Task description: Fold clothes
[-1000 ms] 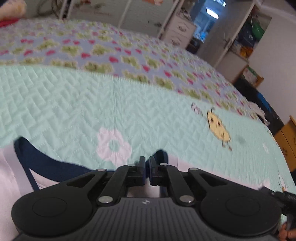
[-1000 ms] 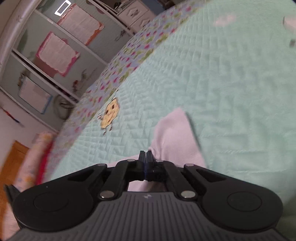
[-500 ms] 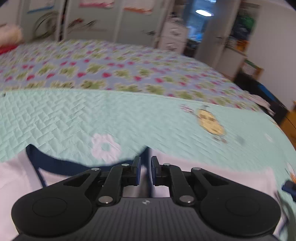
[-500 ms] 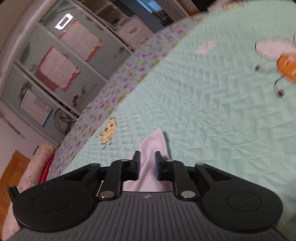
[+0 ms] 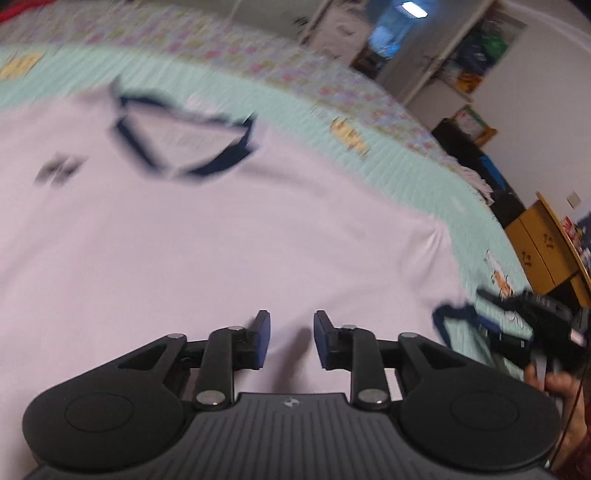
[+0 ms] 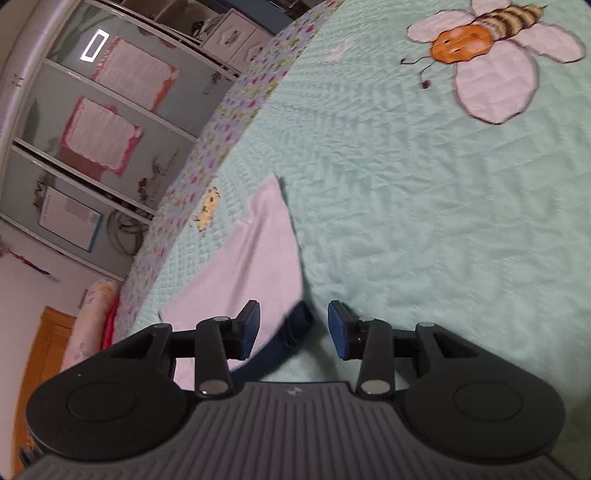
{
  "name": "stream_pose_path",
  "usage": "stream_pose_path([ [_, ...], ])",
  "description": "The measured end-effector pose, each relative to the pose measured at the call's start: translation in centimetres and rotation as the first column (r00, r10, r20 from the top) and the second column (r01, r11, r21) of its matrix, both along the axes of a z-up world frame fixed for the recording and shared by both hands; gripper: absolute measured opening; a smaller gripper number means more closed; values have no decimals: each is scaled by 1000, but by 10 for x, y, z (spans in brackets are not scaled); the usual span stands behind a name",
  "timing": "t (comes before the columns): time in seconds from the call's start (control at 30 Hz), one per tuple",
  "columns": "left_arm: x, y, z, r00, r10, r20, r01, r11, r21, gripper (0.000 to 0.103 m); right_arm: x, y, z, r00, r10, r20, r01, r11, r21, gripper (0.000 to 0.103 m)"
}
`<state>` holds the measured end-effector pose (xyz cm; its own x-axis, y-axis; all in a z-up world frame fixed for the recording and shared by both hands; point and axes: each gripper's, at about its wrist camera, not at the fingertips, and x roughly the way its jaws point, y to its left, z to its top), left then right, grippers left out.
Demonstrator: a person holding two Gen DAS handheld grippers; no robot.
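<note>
Both grippers [image 5: 291, 338] newly parted above shirt [image 5: 229, 236]

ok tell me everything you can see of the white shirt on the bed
The white shirt lies spread flat, front up, on the mint quilt. It looks like soft knit, with a navy V-neck collar, navy sleeve cuff and a small dark chest mark. Neither open gripper holds it.

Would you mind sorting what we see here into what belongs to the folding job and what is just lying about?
Part of the job:
- white shirt with navy collar
- left gripper, open
- right gripper, open
- mint quilt, the work surface

Just lying about:
- wooden cabinet
- white drawers
- wardrobe doors
</note>
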<state>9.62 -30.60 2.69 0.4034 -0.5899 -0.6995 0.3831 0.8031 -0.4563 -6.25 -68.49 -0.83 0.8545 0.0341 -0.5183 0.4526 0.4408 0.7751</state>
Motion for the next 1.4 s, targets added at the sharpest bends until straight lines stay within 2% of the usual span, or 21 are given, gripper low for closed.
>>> stream_pose_path([
  [0.03, -7, 6, -1, 1000, 8, -3, -8, 1000, 4, 28, 3, 0, 0, 1000, 18, 8, -18, 1000, 16, 32],
  [0.07, -13, 13, -1, 1000, 15, -5, -15, 1000, 7, 28, 6, 2, 1, 999, 42, 1, -42, 999, 18, 3],
  [0.13, -26, 25, -2, 1000, 30, -8, -30, 999, 15, 28, 4, 4, 2, 998, 32, -52, -33, 999, -25, 0],
  [0.17, -29, 29, -2, 999, 37, -9, -37, 999, 23, 28, 3, 5, 3, 997, 22, -80, -26, 998, -49, 0],
  [0.27, -35, 41, -3, 998, 56, -24, -55, 998, 25, 28, -2, 0, -4, 997, 9, -75, -11, 1000, -21, 0],
  [0.43, -39, 65, 0, 993, 103, -54, -104, 995, -3, 28, -8, 7, -2, 997, -13, -82, 10, 999, -42, 0],
  [0.5, -42, 77, 5, 991, 128, -40, -128, 992, -7, 28, -15, 12, 1, 994, -45, -95, 40, 998, -50, 3],
  [0.6, -40, 103, 15, 983, 180, -23, -181, 983, -33, 28, -34, 29, 19, 984, -117, -135, 97, 984, -150, 8],
  [0.67, -34, 123, 22, 974, 227, 6, -227, 973, -40, 28, -39, 48, 35, 981, -129, -143, 92, 966, -242, 21],
  [0.77, -21, 156, 35, 950, 307, 64, -304, 952, -42, 29, -19, 86, 55, 995, -6, -100, -23, 958, -286, 22],
  [0.87, -8, 189, 47, 916, 383, 121, -380, 924, -48, 33, 7, 127, 71, 989, 138, -56, -149, 939, -309, 22],
  [0.93, -3, 212, 50, 870, 470, 150, -471, 882, -27, 36, 40, 162, 72, 962, 274, -25, -271, 928, -255, 22],
  [1.0, 0, 237, 54, 814, 554, 172, -561, 828, -14, 49, 71, 201, 67, 921, 389, 10, -379, 903, -203, 23],
  [1.1, 2, 270, 51, 755, 632, 175, -645, 764, 21, 54, 112, 262, 57, 844, 534, 46, -526, 842, -120, 23],
  [1.17, 4, 287, 46, 735, 660, 158, -673, 738, 51, 54, 128, 306, 54, 799, 600, 48, -590, 797, -131, 23],
  [1.27, 8, 302, 38, 710, 691, 133, -704, 701, 113, 54, 147, 366, 54, 718, 696, -9, -681, 700, -214, 23],
  [1.33, 12, 308, 31, 704, 700, 116, -710, 691, 138, 55, 150, 395, 53, 680, 732, -36, -716, 653, -248, 23],
  [1.4, 17, 309, 27, 712, 695, 101, -701, 693, 167, 55, 153, 424, 53, 641, 765, -64, -748, 603, -277, 24],
])
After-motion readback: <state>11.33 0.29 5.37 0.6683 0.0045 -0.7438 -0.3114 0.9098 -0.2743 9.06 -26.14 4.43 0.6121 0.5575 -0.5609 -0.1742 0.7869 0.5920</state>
